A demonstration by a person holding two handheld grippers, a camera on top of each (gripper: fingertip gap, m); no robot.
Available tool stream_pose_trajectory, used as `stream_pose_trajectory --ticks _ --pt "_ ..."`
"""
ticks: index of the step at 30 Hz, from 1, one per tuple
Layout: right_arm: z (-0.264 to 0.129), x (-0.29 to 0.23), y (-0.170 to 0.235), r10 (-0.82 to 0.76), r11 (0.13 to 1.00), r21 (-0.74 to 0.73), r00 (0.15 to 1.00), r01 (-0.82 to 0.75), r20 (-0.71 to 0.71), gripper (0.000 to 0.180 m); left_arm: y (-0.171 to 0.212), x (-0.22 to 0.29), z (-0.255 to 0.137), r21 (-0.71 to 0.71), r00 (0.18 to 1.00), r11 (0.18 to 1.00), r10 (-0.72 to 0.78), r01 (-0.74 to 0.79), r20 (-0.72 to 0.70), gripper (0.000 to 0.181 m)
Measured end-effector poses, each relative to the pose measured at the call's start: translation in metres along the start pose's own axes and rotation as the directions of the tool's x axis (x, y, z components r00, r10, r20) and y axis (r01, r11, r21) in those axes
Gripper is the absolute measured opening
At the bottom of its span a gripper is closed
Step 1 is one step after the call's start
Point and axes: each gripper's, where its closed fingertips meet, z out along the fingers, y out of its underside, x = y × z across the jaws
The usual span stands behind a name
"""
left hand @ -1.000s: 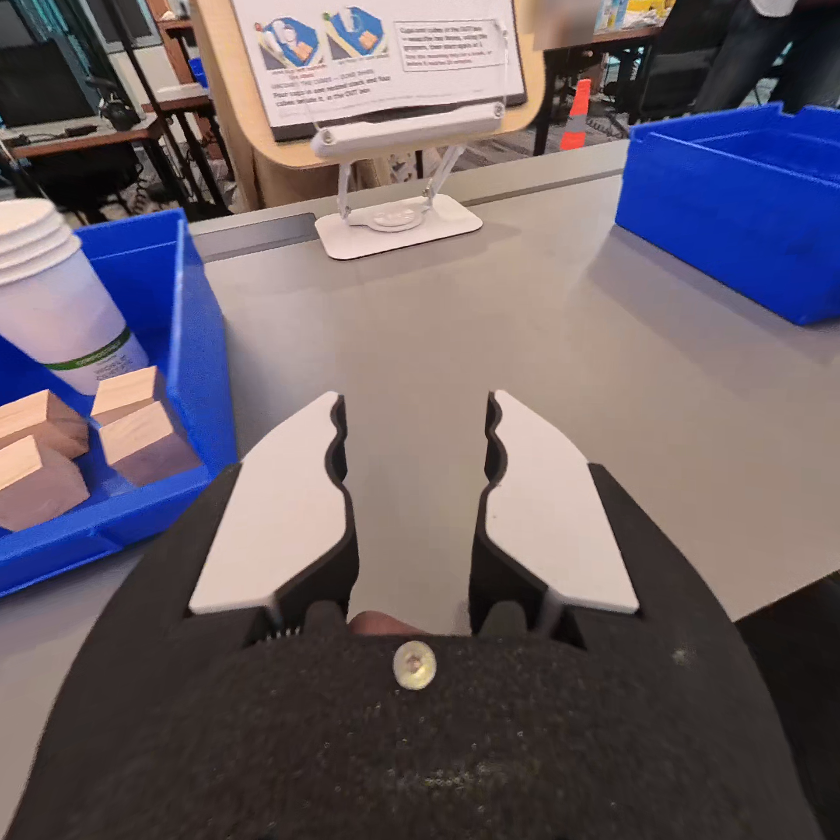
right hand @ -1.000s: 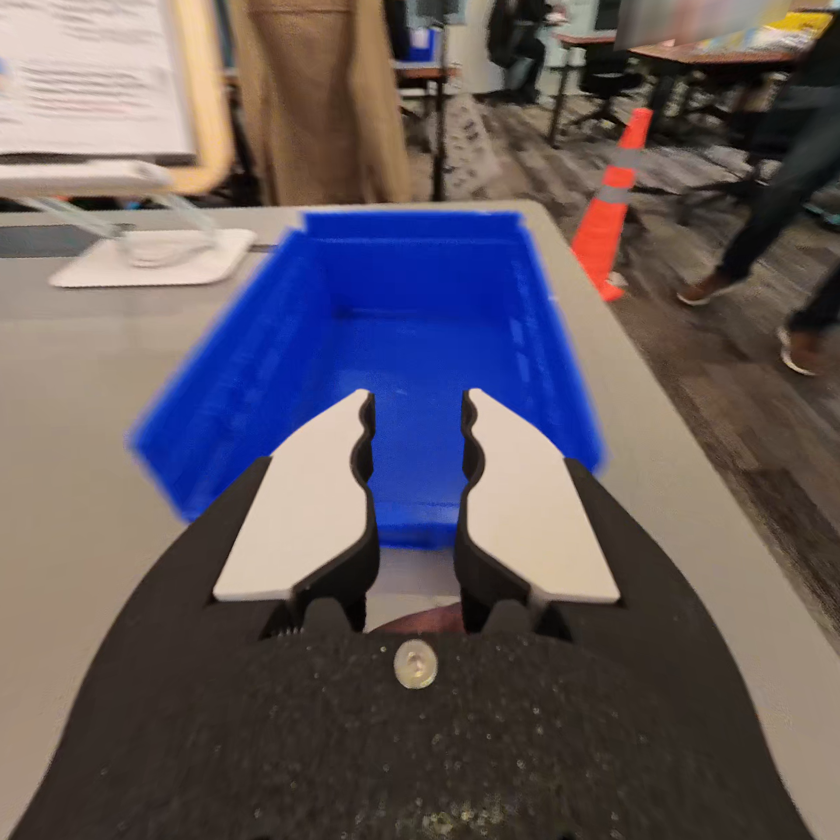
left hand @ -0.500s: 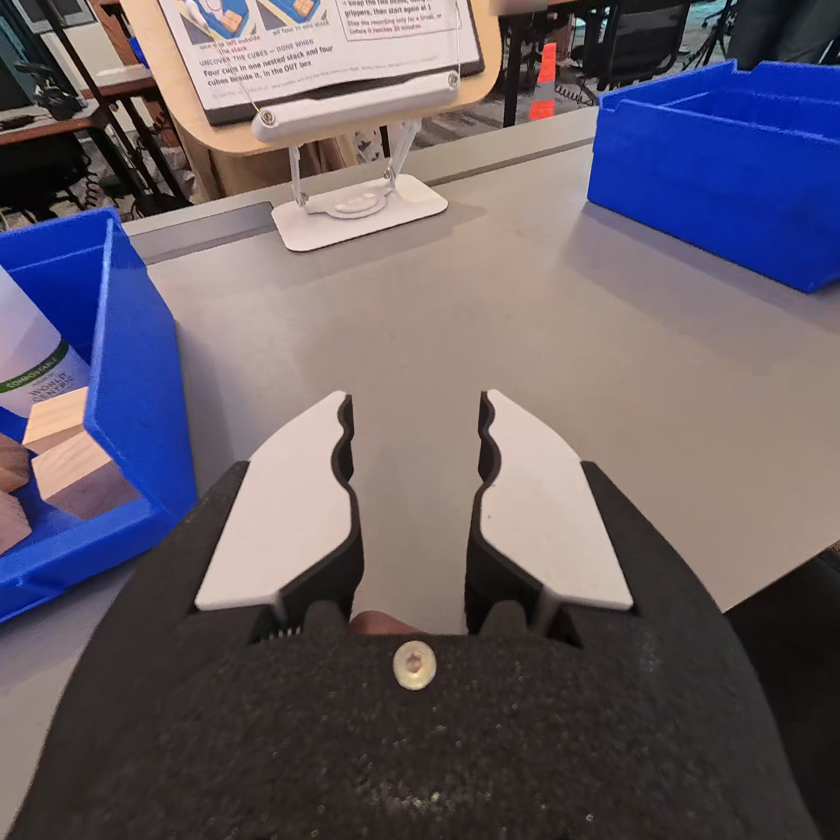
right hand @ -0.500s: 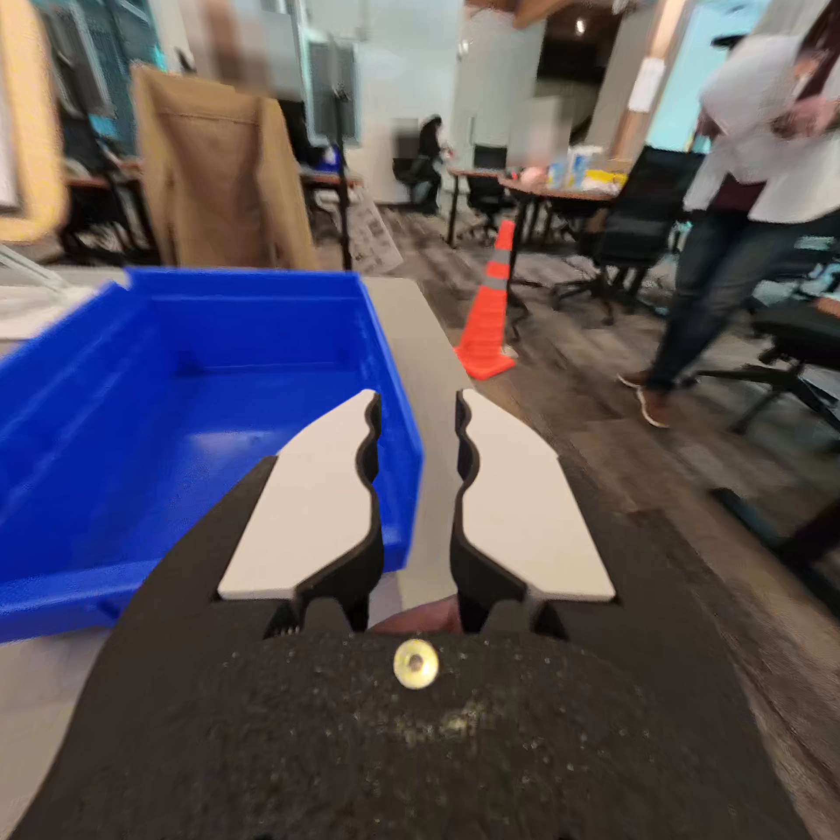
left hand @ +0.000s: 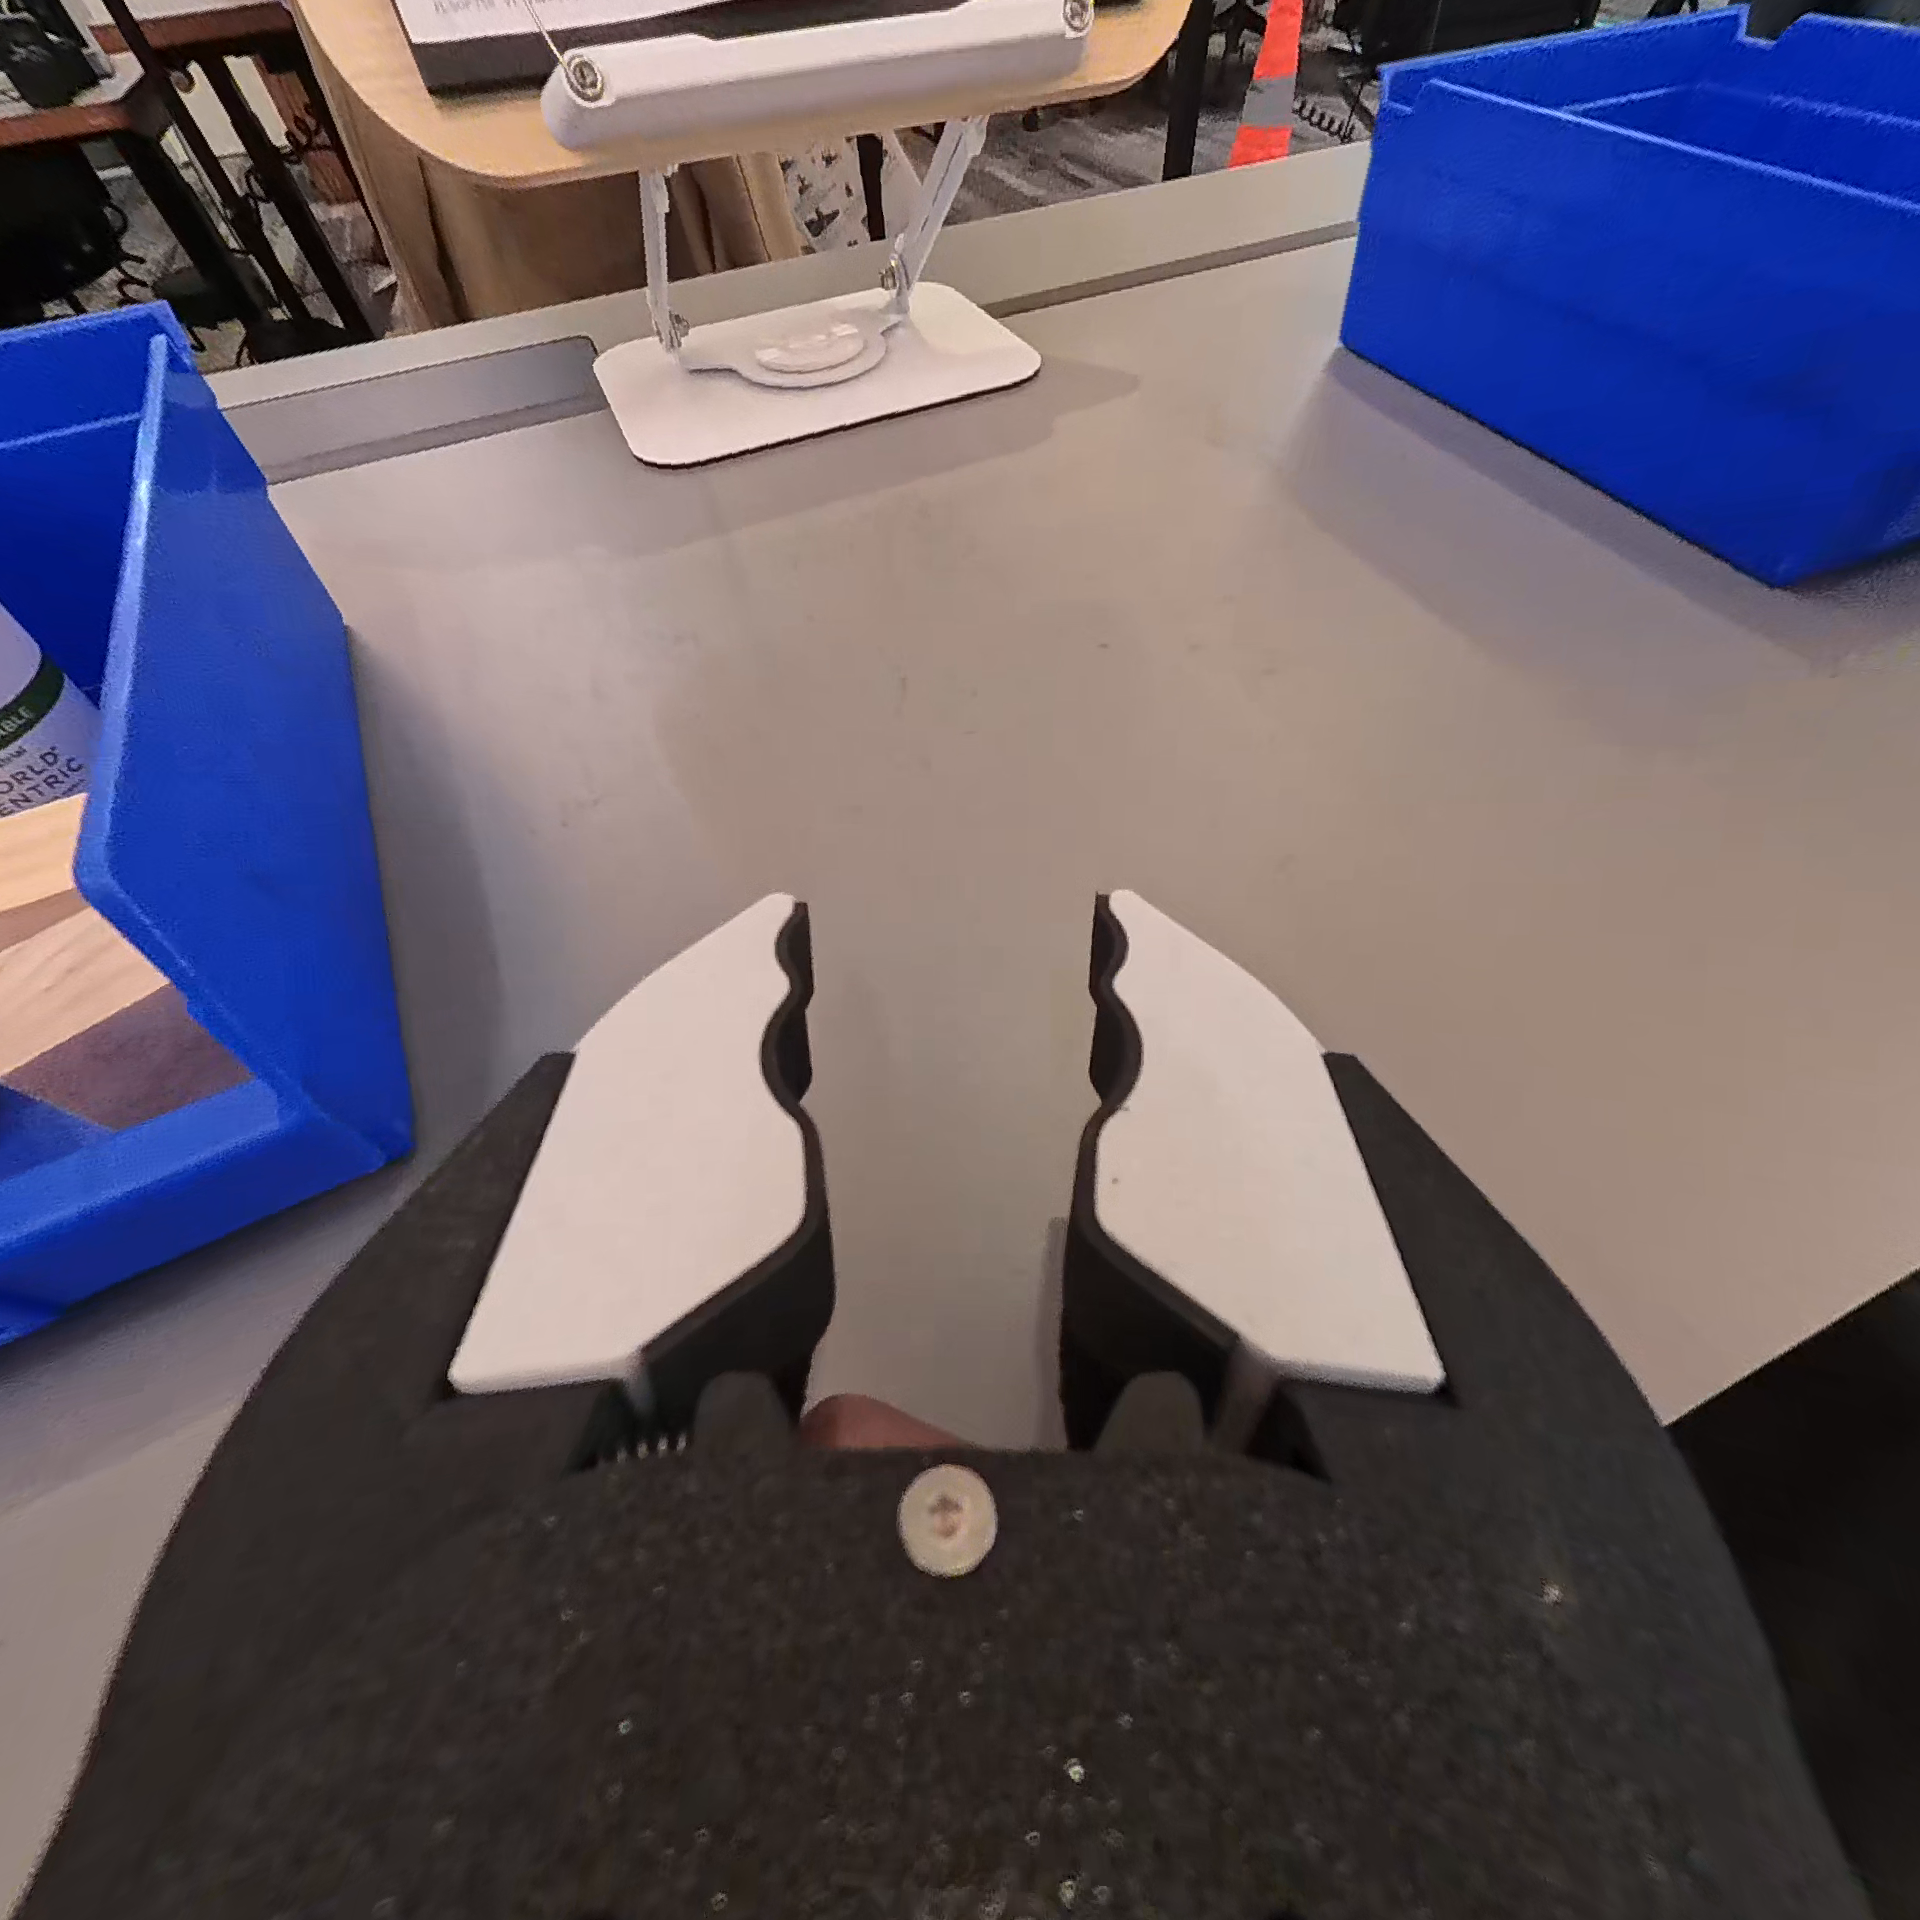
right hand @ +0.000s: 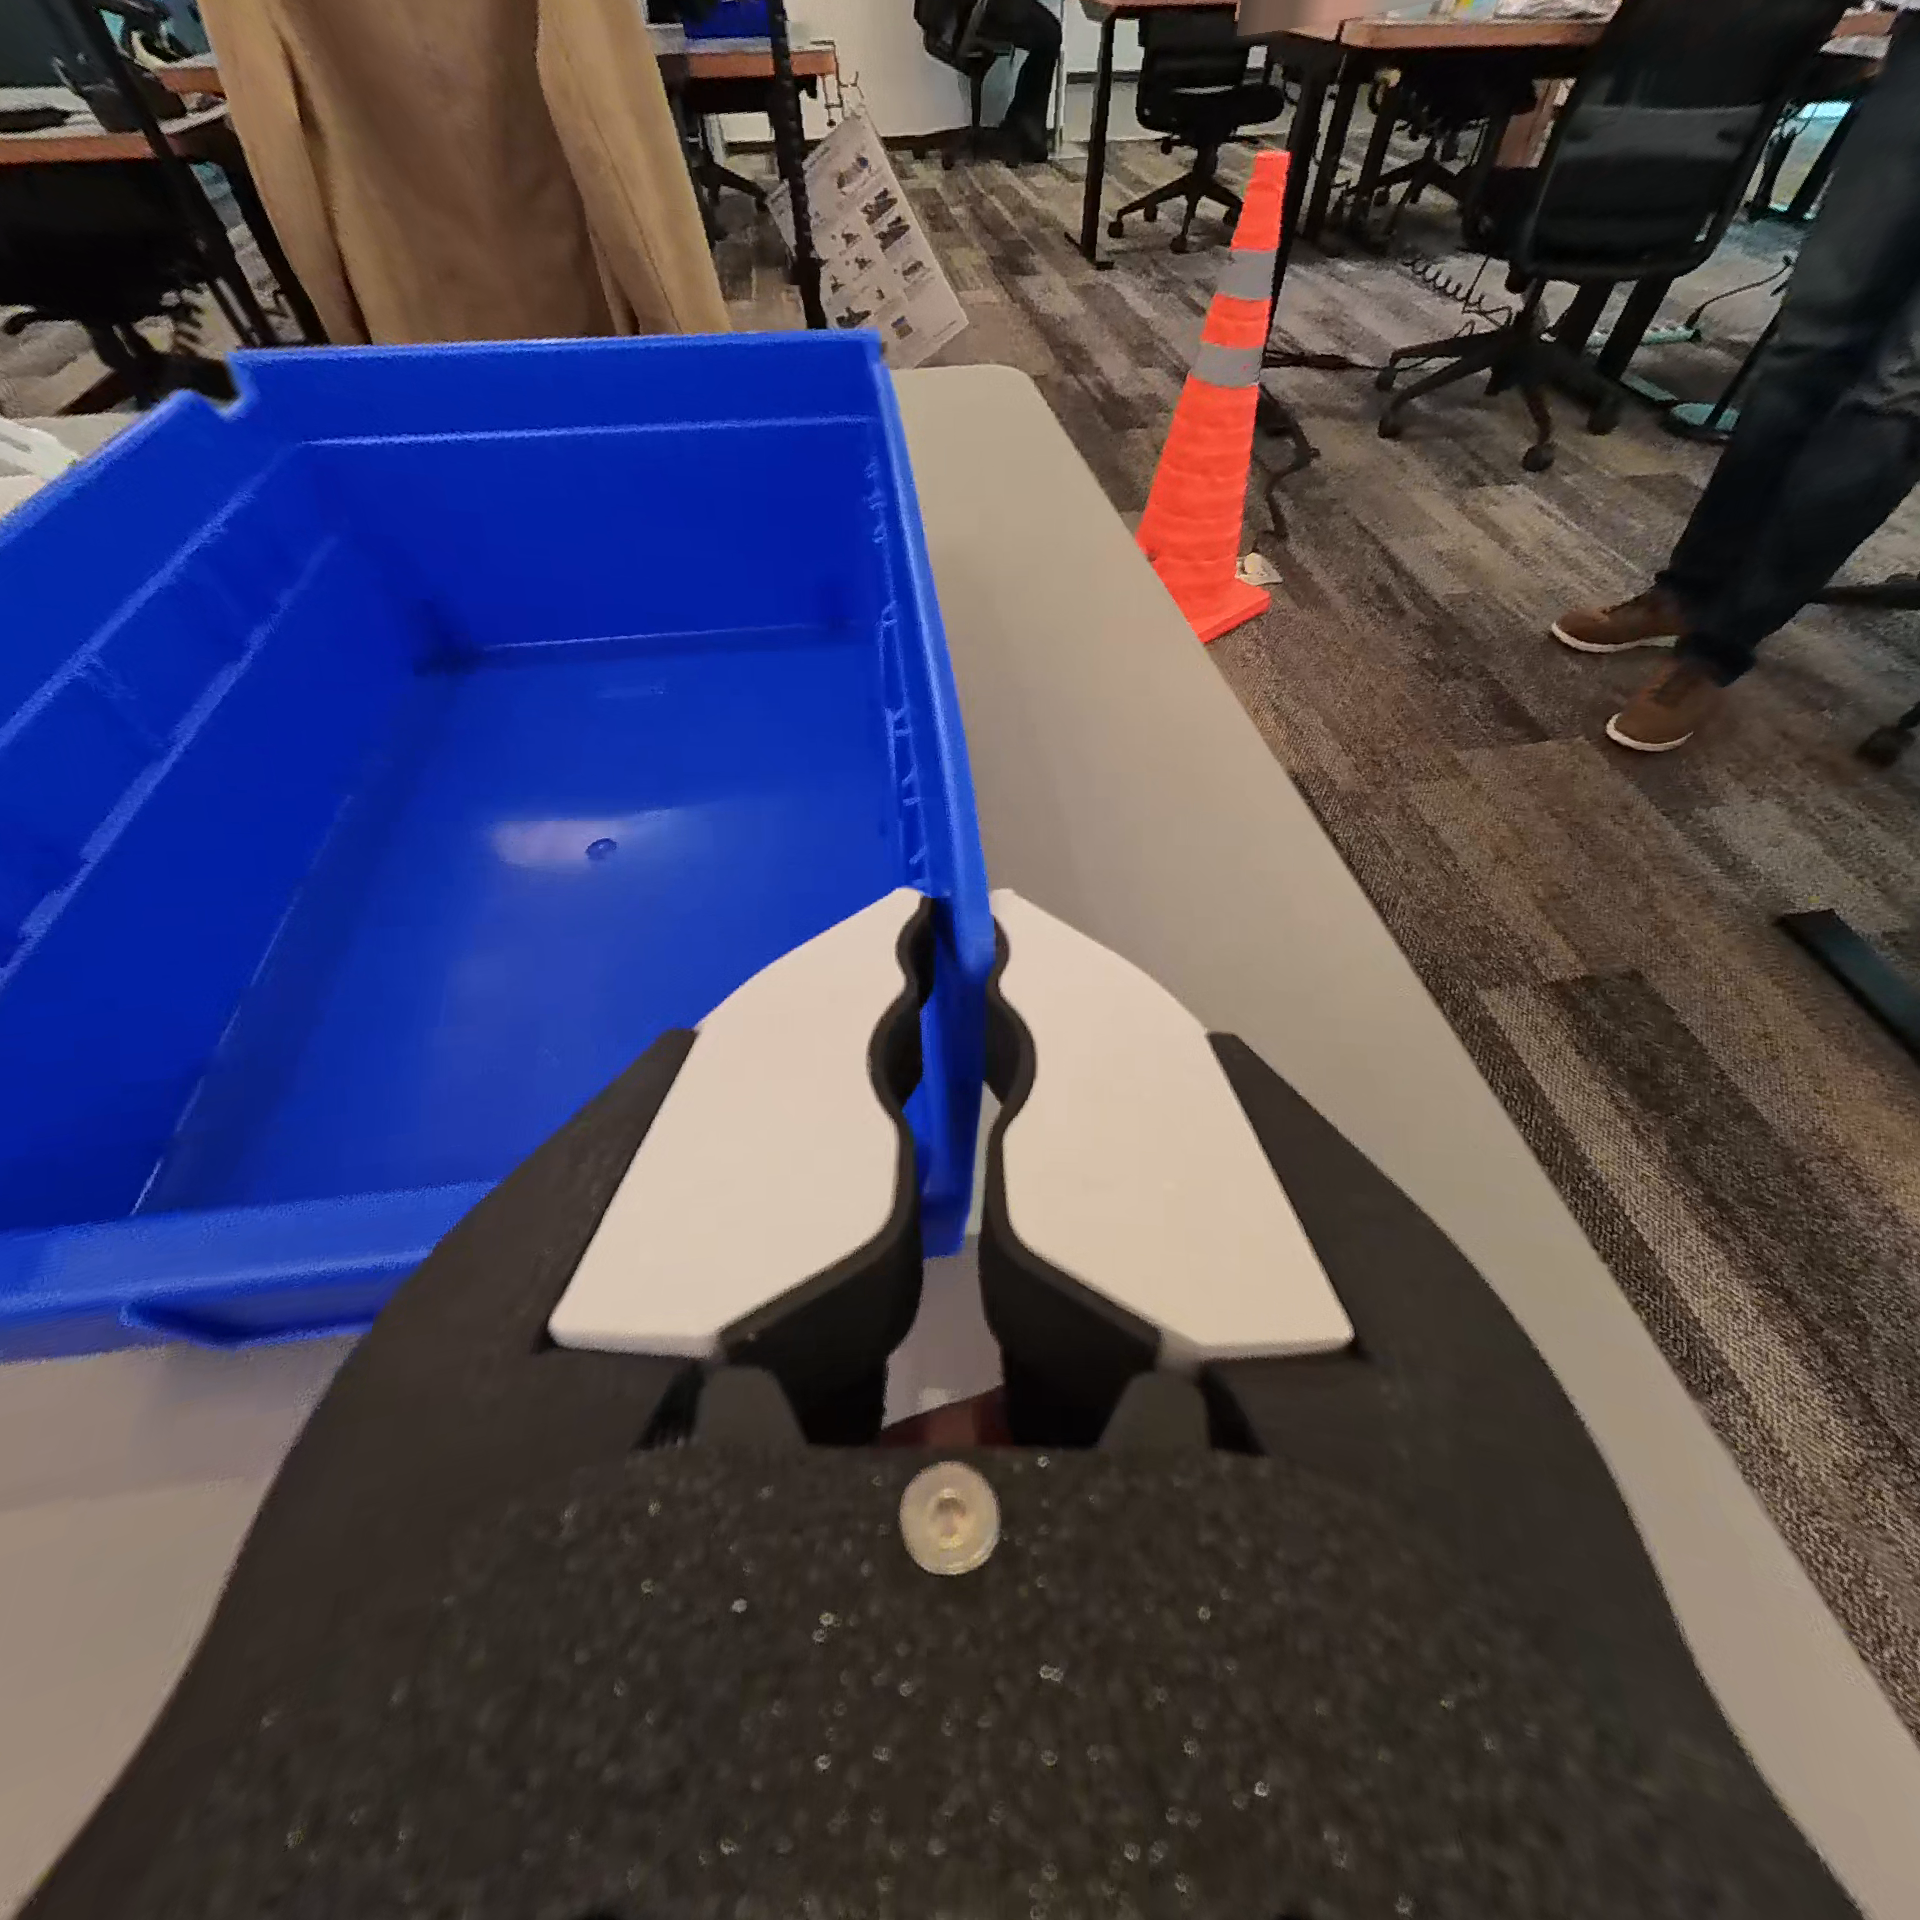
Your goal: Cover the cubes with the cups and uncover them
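Note:
A white paper cup (left hand: pixel 31 727) and pale wooden cubes (left hand: pixel 73 977) sit in a blue bin (left hand: pixel 239 831) at the left edge of the left wrist view, mostly cut off. My left gripper (left hand: pixel 951 914) is open and empty over the bare grey table (left hand: pixel 1039 675), to the right of that bin. My right gripper (right hand: pixel 956 914) is shut on the right wall of a second, empty blue bin (right hand: pixel 904 623), near its front right corner, one finger inside and one outside. This bin also shows at the right of the left wrist view (left hand: pixel 1662 312).
A white stand (left hand: pixel 821 353) holding an instruction board stands at the table's far edge between the bins. The table's right edge (right hand: pixel 1351 935) runs just beside the empty bin. Beyond it are an orange cone (right hand: pixel 1216 416), office chairs and a person's legs (right hand: pixel 1787 468).
My left gripper has swung right and away from the cup bin, staying open. My right gripper has come onto the empty bin's right wall and narrowed from open to shut on it.

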Motion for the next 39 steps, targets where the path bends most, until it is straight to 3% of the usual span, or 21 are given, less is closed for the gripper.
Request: stream_pose_trajectory --ticks 4,9,12,14,16,21,24,27,39 --pt "-0.002 -0.005 0.001 -0.004 1.0 -0.009 1.0 0.004 0.022 0.006 0.003 -0.005 -0.001 -0.001 1.0 1.0 0.005 -0.005 0.024 0.051" --pt "-0.041 -0.014 -0.035 -0.133 0.99 0.045 0.99 0.135 -0.045 0.034 0.006 -0.022 -0.007 -0.024 0.989 0.99 -0.134 0.136 0.059 0.046" --pt "-0.078 -0.089 -0.046 -0.177 0.983 0.091 0.966 0.163 0.189 0.033 0.009 -0.034 -0.012 -0.011 0.974 0.976 -0.216 0.217 0.071 0.048" --pt "-0.101 -0.163 -0.025 -0.122 0.992 0.054 0.879 0.11 0.461 0.036 0.012 -0.04 -0.016 -0.011 0.967 0.97 -0.242 0.243 0.077 0.049" --pt "-0.116 -0.224 0.002 -0.069 0.996 0.0 0.773 0.089 0.631 0.039 0.012 -0.041 -0.021 0.001 0.963 0.965 -0.261 0.261 0.073 0.051" --pt "-0.127 -0.306 0.07 0.011 0.969 -0.165 0.638 0.182 0.77 0.041 0.008 -0.033 -0.036 0.038 0.971 0.973 -0.229 0.227 0.074 0.056" --pt "-0.128 -0.319 0.084 0.013 0.968 -0.172 0.654 0.18 0.757 0.053 0.008 -0.026 -0.041 0.047 0.976 0.978 -0.208 0.205 0.062 0.057" --pt "-0.132 -0.319 0.073 0.021 0.985 -0.132 0.677 0.113 0.736 0.061 0.01 -0.025 -0.043 0.04 0.976 0.977 -0.209 0.207 0.061 0.057" --pt "-0.135 -0.315 0.067 -0.042 0.986 -0.083 0.698 0.145 0.715 0.058 0.015 -0.023 -0.04 0.007 0.978 0.98 -0.196 0.196 0.074 0.053"
